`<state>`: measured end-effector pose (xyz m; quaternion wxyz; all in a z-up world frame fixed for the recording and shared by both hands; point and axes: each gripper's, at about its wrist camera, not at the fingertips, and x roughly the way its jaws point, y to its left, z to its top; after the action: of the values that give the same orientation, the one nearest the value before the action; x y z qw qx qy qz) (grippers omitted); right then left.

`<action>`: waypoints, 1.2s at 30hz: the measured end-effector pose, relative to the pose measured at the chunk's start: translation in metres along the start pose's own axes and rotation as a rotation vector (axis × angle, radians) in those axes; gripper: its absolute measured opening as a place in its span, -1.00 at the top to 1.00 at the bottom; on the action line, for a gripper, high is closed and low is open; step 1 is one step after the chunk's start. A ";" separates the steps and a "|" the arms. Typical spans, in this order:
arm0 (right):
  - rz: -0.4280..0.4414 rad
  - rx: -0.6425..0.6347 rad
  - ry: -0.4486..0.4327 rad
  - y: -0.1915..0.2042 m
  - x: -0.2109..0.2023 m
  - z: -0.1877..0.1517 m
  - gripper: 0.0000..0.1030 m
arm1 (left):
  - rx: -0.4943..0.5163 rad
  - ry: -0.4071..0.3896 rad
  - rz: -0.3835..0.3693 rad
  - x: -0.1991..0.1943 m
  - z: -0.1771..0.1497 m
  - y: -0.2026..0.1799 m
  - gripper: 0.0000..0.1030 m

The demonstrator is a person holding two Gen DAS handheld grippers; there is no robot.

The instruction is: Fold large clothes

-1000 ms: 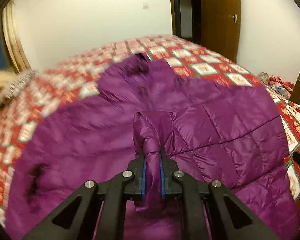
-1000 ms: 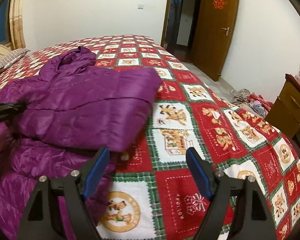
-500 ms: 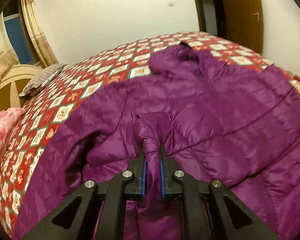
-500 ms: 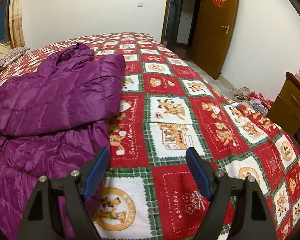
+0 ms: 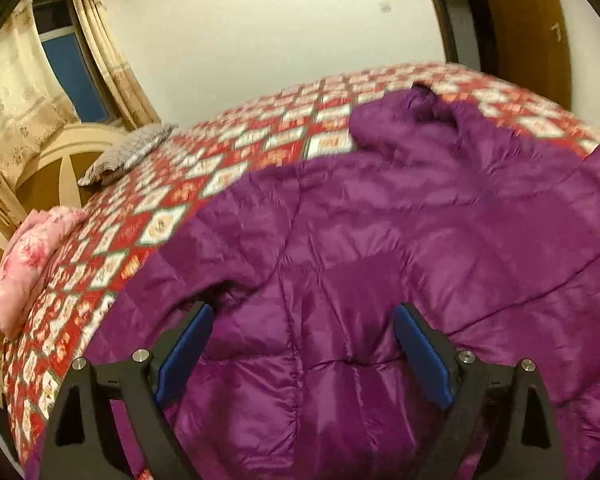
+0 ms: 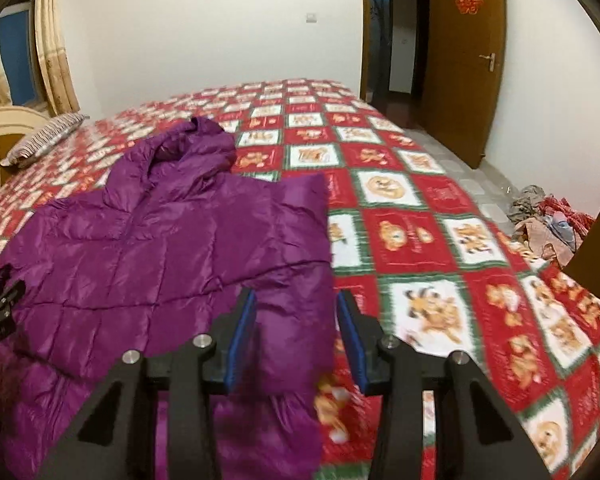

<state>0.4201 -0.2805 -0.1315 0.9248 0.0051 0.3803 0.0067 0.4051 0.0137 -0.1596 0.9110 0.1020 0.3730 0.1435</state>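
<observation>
The purple down jacket (image 6: 160, 248) lies on the patterned bedspread (image 6: 440, 240), hood toward 12 o'clock. The left gripper (image 5: 302, 344) has just sprung apart, releasing its fold; the right gripper (image 6: 296, 336), jaws narrowing but not yet pinching, straddles the jacket's 3 o'clock edge. Next: clamp that edge and fold it inward.

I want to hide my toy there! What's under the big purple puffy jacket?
Under the purple quilted puffer jacket lies the red-and-green checkered cartoon bedspread; it shows all around it. What lies beneath its middle is covered.

Purple quilted hooded jacket (image 5: 380, 240) lies flat on the bed, hood at the far end. Its body spreads under the left gripper (image 5: 302, 354); its right edge sits between the right gripper's (image 6: 296, 340) jaws.
</observation>
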 end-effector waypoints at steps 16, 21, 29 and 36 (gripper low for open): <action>-0.029 -0.037 0.029 0.008 0.029 -0.025 0.11 | -0.032 0.044 -0.033 0.017 -0.010 0.000 -0.83; -0.030 -0.033 0.024 0.009 0.029 -0.026 0.11 | -0.034 0.045 -0.035 0.019 -0.010 0.000 -0.83; -0.014 -0.038 0.015 0.006 0.016 -0.020 0.11 | -0.068 0.055 -0.120 0.002 0.006 0.020 -0.83; 0.031 0.041 -0.101 -0.008 -0.007 0.030 0.13 | -0.088 -0.027 -0.178 -0.016 0.055 0.016 -0.83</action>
<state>0.4366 -0.2889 -0.1051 0.9423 0.0302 0.3332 0.0132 0.4300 0.0190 -0.1062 0.9286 0.0303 0.3618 0.0767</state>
